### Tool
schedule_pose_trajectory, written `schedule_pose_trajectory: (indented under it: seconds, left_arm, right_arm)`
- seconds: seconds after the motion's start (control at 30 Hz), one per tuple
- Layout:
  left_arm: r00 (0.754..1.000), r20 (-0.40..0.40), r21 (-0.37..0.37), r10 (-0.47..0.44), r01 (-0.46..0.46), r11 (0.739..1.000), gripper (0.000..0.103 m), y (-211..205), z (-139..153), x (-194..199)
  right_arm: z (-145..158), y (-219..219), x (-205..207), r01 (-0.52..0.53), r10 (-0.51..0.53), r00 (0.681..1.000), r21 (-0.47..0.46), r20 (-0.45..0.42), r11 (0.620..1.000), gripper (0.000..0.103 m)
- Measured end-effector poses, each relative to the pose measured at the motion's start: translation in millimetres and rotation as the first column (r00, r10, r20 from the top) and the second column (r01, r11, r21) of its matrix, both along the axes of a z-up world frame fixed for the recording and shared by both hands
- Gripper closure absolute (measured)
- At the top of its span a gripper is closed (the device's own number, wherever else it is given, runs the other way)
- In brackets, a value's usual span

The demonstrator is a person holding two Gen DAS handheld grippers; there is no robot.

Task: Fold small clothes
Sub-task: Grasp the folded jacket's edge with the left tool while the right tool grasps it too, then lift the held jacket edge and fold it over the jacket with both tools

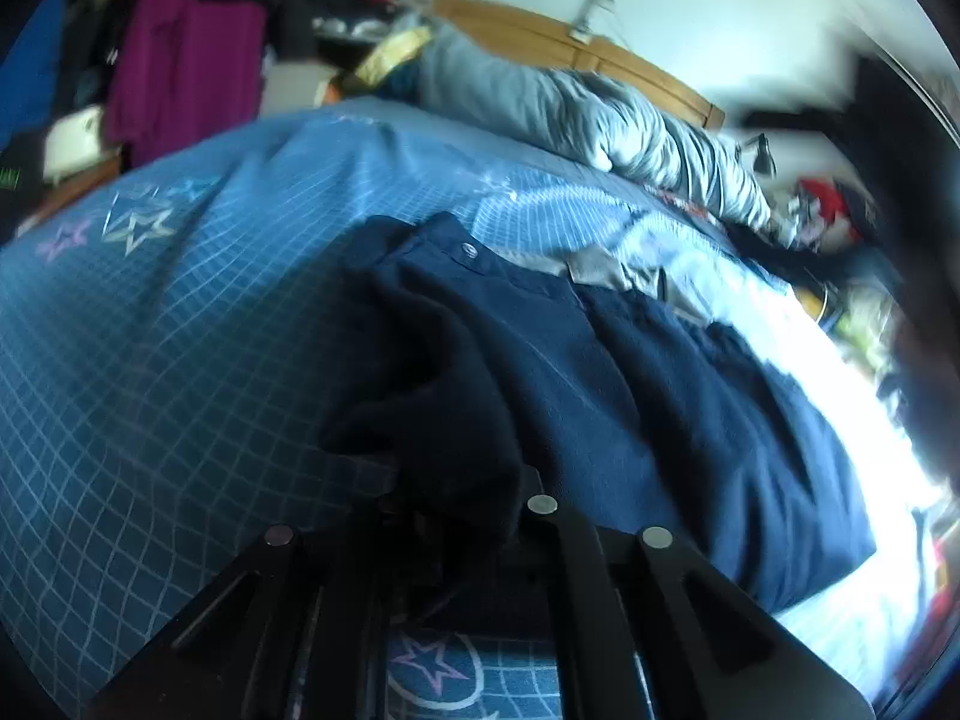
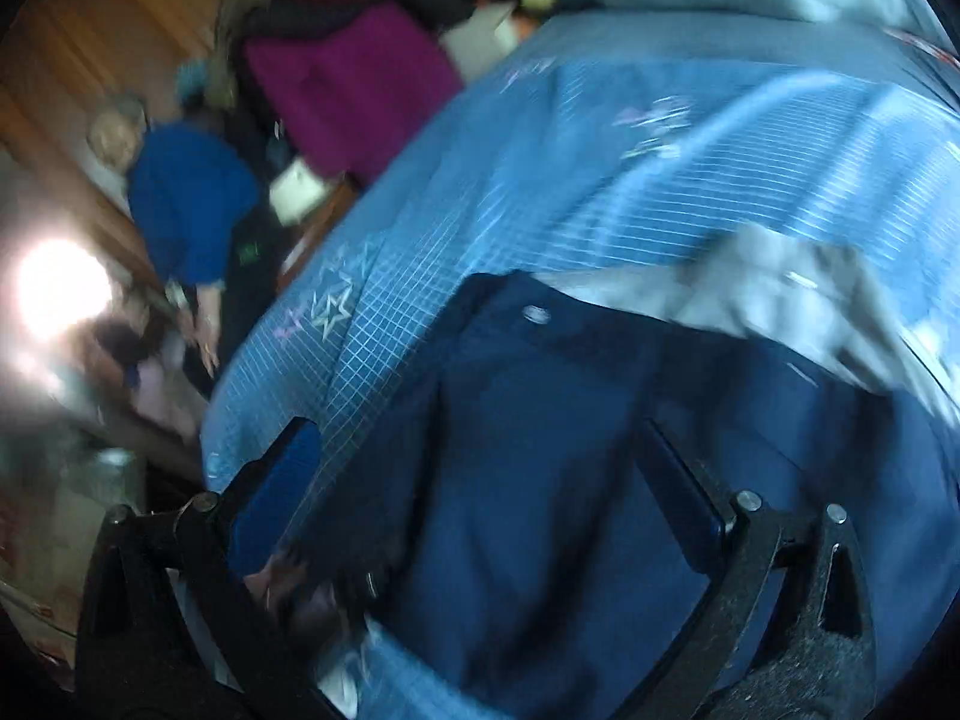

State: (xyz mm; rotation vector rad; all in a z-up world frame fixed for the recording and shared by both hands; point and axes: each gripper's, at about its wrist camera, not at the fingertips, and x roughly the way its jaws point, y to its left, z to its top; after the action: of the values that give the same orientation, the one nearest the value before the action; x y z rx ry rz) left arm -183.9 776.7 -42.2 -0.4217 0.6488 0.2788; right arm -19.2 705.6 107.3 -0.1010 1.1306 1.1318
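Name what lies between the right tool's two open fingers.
Navy shorts spread on the blue checked bedsheet fill the gap of the right tool, in the right wrist view.

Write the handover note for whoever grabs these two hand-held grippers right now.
Left hand-held gripper: shut on a bunched edge of the navy shorts.
Right hand-held gripper: open, poised over the shorts, holding nothing.
The shorts lie on the blue checked bedsheet, waistband button facing up, grey lining showing.
Done: one side appears to be lifted over.
Left: finish the fold, flatten.
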Motion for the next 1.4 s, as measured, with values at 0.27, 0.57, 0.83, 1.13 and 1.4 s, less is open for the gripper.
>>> schedule_pose_trajectory:
  seconds: [0.27,0.57,0.83,1.13,1.4]
  left_arm:
    - [0.999,-0.023,0.096,-0.049,0.051,0.994,0.097,-17,-2,5]
    - [0.993,-0.065,0.226,-0.094,0.107,0.968,0.097,-37,-2,20]
    - [0.988,-0.001,0.206,-0.156,0.153,0.966,0.093,-48,24,16]
    - [0.883,0.122,0.256,-0.452,0.412,0.874,0.093,-160,103,36]
    - [0.728,-0.009,0.217,-0.685,0.67,0.709,0.09,-295,69,99]
  right_arm:
    - [-52,114,-25,-0.164,0.168,0.986,-0.253,-0.005,0.953,0.001]
    - [-101,139,-29,-0.1,0.18,0.974,-0.444,0.14,0.891,0.023]
    - [-55,59,-6,-0.112,0.118,0.992,-0.104,0.046,0.988,0.092]
    - [-10,-165,45,0.181,-0.171,0.983,0.224,-0.063,0.958,0.093]
    - [-85,-316,92,0.396,-0.347,0.906,0.194,-0.244,0.897,0.093]
